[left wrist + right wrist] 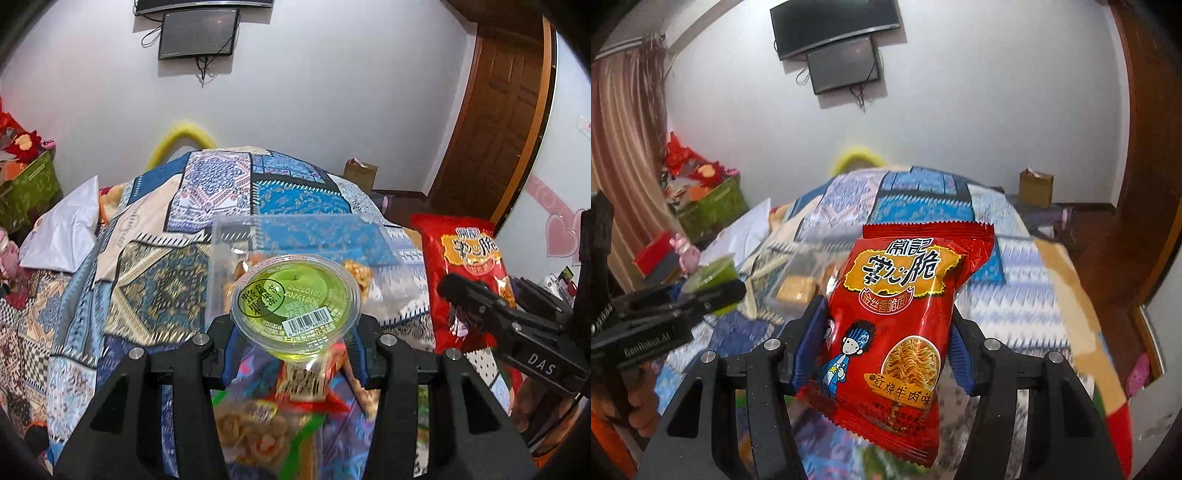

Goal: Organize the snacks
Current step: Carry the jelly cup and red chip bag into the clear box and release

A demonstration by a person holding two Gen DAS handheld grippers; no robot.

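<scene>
My left gripper (293, 347) is shut on a clear jelly cup (295, 297) with a green apple lid, held up over the bed. The same jelly cup (714, 275) shows at the left of the right wrist view, in the left gripper (713, 295). My right gripper (886, 343) is shut on a red crispy-noodle packet (890, 332), pinched across its middle and standing upright. That red packet (465, 280) appears at the right of the left wrist view, with the right gripper (465, 299) on it. A clear plastic box (291, 240) holding snacks lies on the bed just beyond the cup.
A patterned blue quilt (155, 258) covers the bed. More snack packets (258, 428) lie below the left gripper. A white bag (66, 232) lies at the left, a green storage box (29, 188) beyond it. A cardboard box (1036, 188) stands by the wall, a wooden door (498, 122) at right.
</scene>
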